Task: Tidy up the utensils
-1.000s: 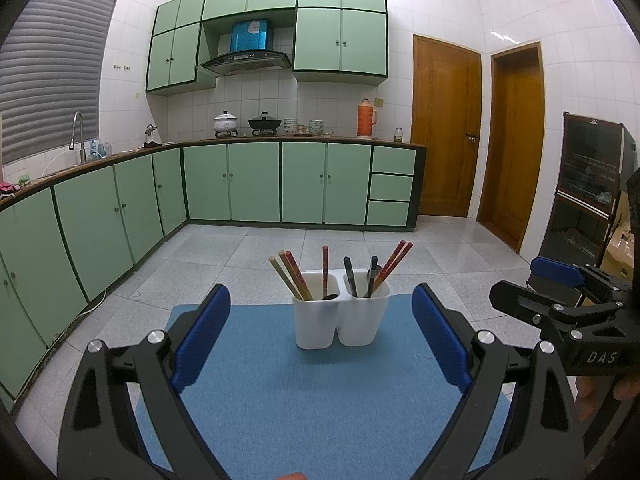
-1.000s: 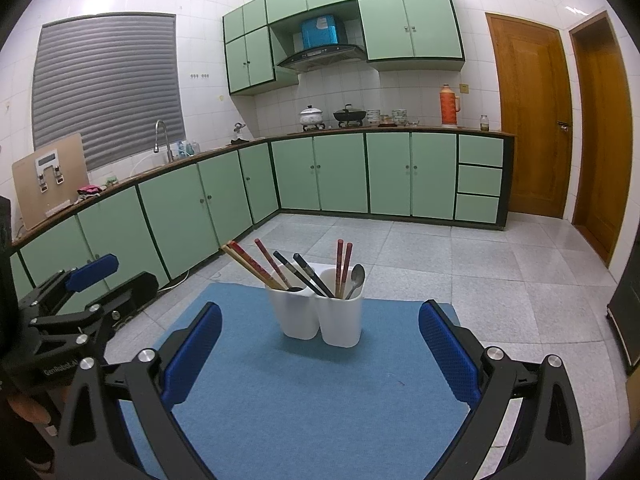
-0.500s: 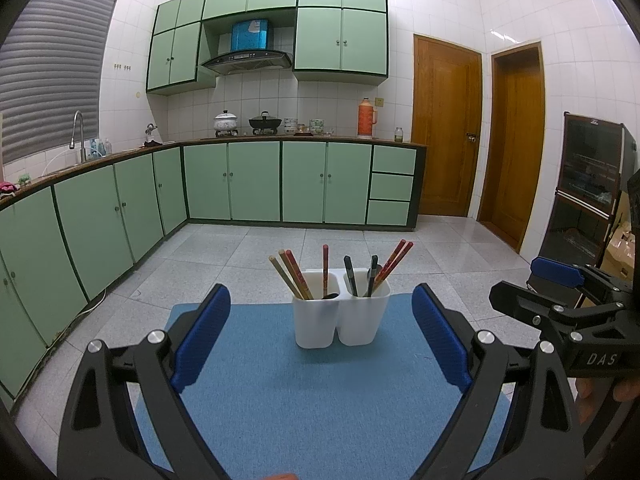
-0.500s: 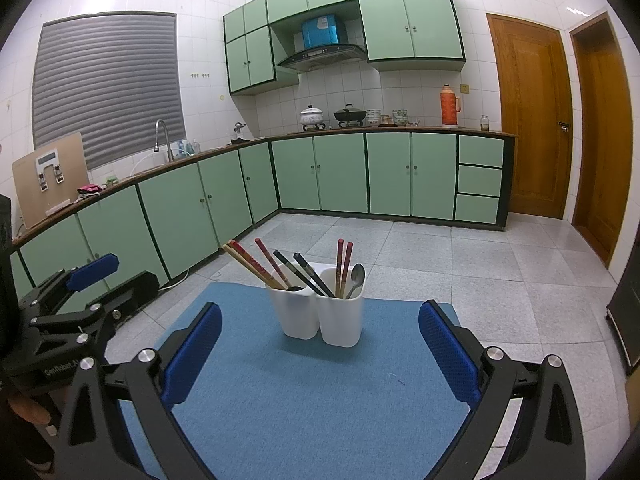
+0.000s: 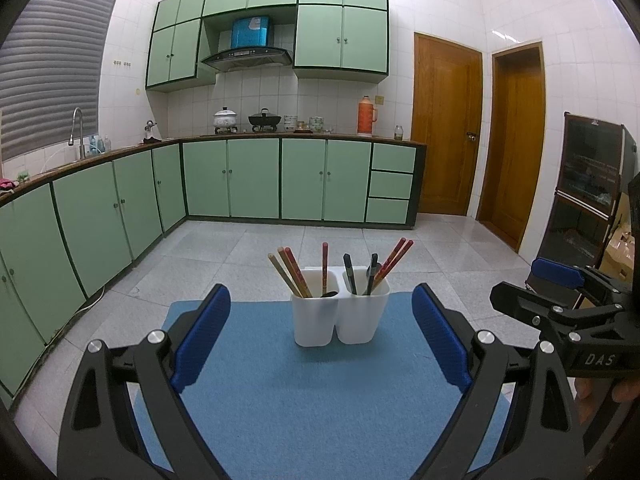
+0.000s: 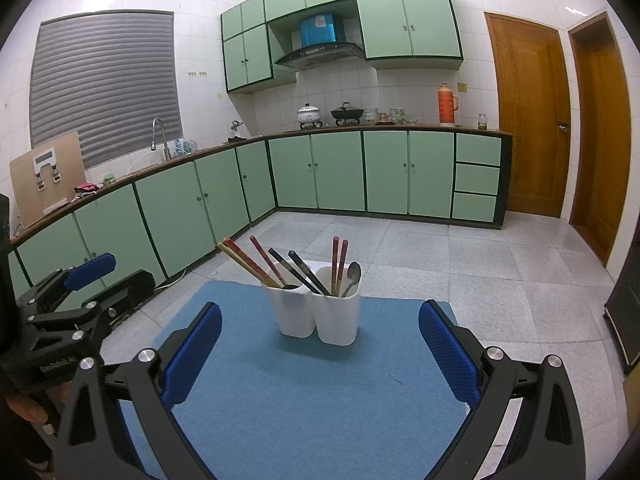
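Note:
Two white cups stand side by side on a blue mat (image 5: 320, 400). The left cup (image 5: 314, 322) holds red and wooden chopsticks (image 5: 294, 272) and a dark spoon. The right cup (image 5: 362, 316) holds black and red chopsticks (image 5: 394, 260). In the right wrist view the cups (image 6: 316, 314) show the same chopsticks and a metal spoon (image 6: 353, 276). My left gripper (image 5: 320, 328) is open and empty, short of the cups. My right gripper (image 6: 320, 340) is open and empty, also short of them. Each gripper shows in the other's view, the right one (image 5: 560, 300) and the left one (image 6: 72, 292).
The mat lies on a table with its far edge just behind the cups. Green kitchen cabinets (image 5: 240, 180) run along the back and left walls. Two wooden doors (image 5: 444, 128) are at the back right. A dark cabinet (image 5: 588, 184) stands at the right.

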A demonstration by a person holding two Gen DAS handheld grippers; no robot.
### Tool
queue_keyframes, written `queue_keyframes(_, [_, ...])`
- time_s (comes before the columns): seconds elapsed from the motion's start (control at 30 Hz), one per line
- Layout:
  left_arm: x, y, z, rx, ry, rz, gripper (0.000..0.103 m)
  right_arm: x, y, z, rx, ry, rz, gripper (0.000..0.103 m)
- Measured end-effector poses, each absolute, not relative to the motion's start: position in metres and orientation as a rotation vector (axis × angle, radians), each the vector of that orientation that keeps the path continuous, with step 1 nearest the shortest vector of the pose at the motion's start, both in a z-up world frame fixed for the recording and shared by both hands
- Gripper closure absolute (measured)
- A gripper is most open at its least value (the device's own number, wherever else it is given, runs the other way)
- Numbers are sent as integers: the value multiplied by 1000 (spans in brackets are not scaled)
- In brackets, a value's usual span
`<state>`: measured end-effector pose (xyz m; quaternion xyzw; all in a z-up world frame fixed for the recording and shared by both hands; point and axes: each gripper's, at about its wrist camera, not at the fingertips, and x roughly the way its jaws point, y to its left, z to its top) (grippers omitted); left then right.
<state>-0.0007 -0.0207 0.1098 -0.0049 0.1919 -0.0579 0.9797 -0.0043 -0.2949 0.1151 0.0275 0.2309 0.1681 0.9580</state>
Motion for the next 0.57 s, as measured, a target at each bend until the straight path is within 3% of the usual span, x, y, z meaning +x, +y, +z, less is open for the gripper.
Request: queue_keyframes(0.57, [0, -21, 106, -17, 393, -115, 14, -4, -298, 115, 55, 472, 338, 6])
